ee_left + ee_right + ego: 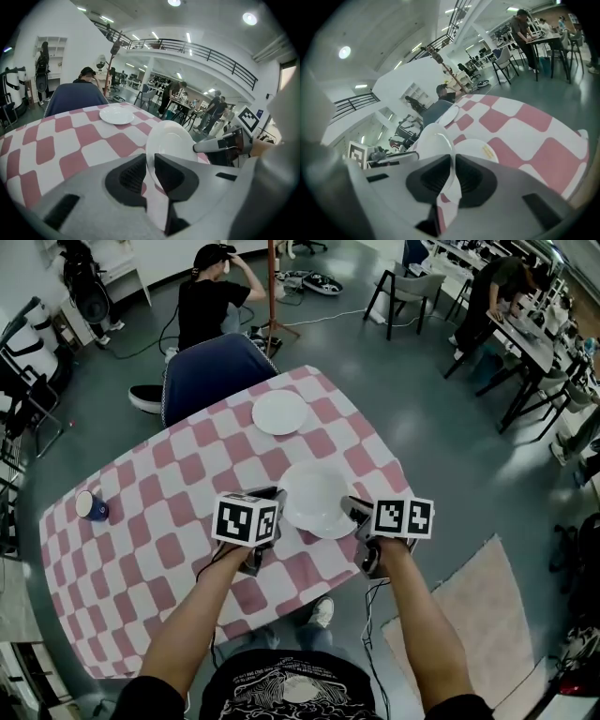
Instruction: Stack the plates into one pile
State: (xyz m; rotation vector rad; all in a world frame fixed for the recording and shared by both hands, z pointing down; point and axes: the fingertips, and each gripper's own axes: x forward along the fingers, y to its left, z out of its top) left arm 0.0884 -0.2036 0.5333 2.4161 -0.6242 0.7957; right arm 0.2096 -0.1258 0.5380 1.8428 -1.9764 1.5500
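Observation:
Both grippers hold one white plate [314, 493] by opposite rims, just above the checkered table [169, 521]. My left gripper [277, 497] is shut on its left rim, my right gripper [355, 511] on its right rim. In the left gripper view the plate [171, 140] stands edge-on between the jaws of that gripper [150, 171]. In the right gripper view the held plate [433, 138] sits between the jaws of that gripper [453, 176]. A second plate [482, 150] lies on the table right under it, its edge [331, 531] peeking out. A third plate [279, 412] lies at the far side.
A blue cup [92, 507] stands near the table's left edge. A navy chair [216, 371] is pushed against the far edge, and a person [211, 296] sits on the floor beyond it. A beige rug [469, 624] lies on the floor to the right.

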